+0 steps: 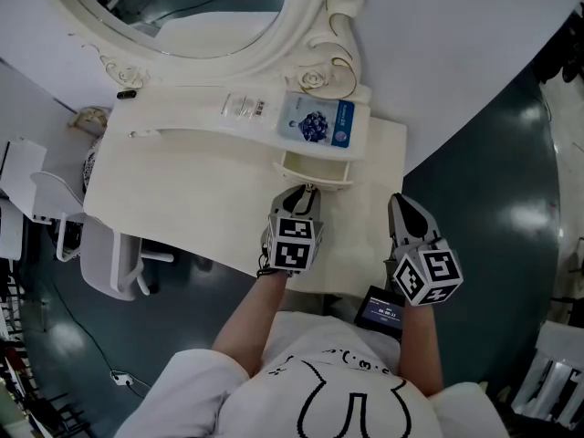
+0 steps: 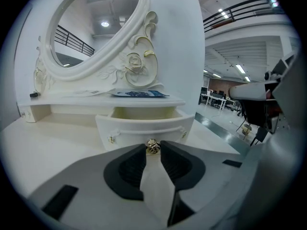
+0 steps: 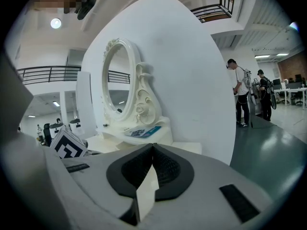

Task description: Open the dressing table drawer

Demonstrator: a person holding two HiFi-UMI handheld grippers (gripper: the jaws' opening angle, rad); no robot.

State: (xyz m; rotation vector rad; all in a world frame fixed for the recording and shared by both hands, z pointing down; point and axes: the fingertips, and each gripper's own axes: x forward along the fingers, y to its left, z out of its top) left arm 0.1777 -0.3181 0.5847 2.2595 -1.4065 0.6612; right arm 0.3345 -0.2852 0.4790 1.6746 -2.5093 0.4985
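The small cream drawer (image 2: 144, 123) under the dressing table's raised shelf stands pulled out, its hollow inside showing. My left gripper (image 2: 153, 148) is shut on the drawer's little gold knob (image 2: 153, 147), which sits pinched at the jaw tips. In the head view the same left gripper (image 1: 305, 195) reaches to the curved drawer front (image 1: 315, 170). My right gripper (image 1: 400, 204) hovers to the right over the tabletop, and in its own view the right gripper (image 3: 152, 147) is shut with nothing between its jaws.
An ornate oval mirror (image 1: 192, 16) stands at the back of the table. On the shelf lie a blue packet (image 1: 318, 121) and a white packet (image 1: 245, 107). A white chair (image 1: 114, 258) sits at the left. Two people (image 3: 241, 92) stand far off on the floor.
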